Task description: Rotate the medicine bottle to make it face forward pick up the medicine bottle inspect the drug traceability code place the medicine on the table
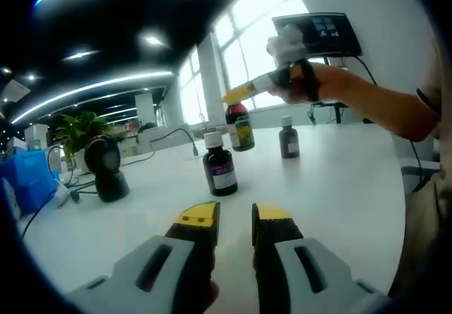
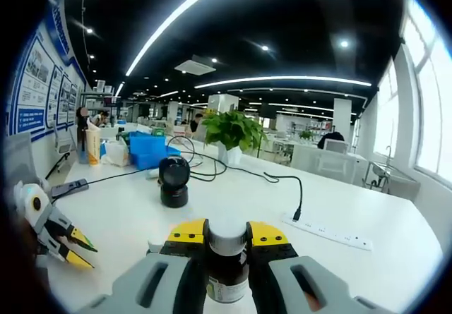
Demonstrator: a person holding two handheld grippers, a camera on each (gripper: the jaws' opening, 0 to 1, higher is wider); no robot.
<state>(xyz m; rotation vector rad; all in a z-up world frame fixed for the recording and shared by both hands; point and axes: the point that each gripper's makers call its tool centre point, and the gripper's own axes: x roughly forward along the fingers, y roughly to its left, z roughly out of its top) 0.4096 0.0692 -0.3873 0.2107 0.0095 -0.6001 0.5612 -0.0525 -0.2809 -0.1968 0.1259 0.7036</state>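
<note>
Bottles, scanner and cables on one white table

Left gripper view: one medicine bottle stands on the table ahead of the left gripper; a smaller bottle stands behind and right of it. Held bottle hangs above the table behind, in the right gripper. Barcode scanner sits far left, potted plant behind it. Right gripper view: power strip lies right.
</note>
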